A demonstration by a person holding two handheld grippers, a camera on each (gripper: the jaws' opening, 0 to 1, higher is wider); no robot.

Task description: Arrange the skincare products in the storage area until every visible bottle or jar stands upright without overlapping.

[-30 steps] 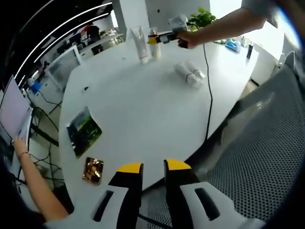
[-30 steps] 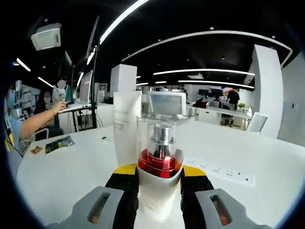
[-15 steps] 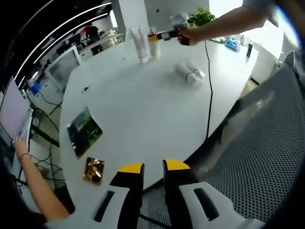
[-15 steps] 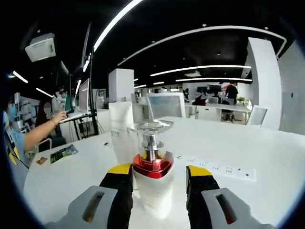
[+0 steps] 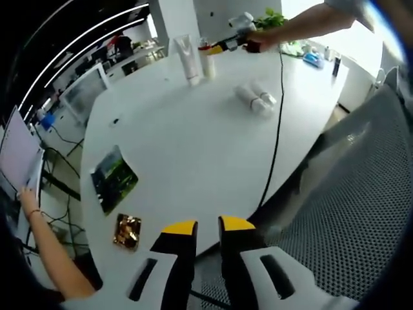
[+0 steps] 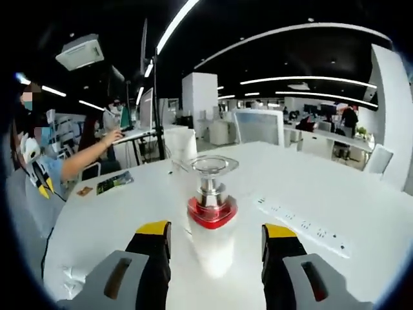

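A white pump bottle (image 6: 211, 223) with a red collar and a clear cap stands upright on the white table (image 6: 348, 213). My right gripper (image 6: 216, 231) is open, one jaw on each side of the bottle and not touching it. Just behind the bottle stands a white tube (image 6: 181, 145). In the left gripper view the same bottle (image 5: 208, 61) and tube (image 5: 189, 58) stand at the table's far side, with the right gripper (image 5: 226, 44) beside them. Two clear-wrapped bottles (image 5: 257, 98) lie on their sides nearer the middle. My left gripper (image 5: 206, 227) hangs past the near table edge, jaws almost together, holding nothing.
A photo card (image 5: 113, 177) and a gold packet (image 5: 126, 230) lie near the front edge. A black cable (image 5: 277, 129) runs across the table's right side. A mesh chair (image 5: 348, 213) stands at the right. A power strip (image 6: 303, 227) lies right of the pump bottle. A person's arm (image 5: 45, 239) reaches in at lower left.
My right gripper has opened, let go of the pump bottle and drawn back a little; the bottle stays upright. The left gripper has hardly moved.
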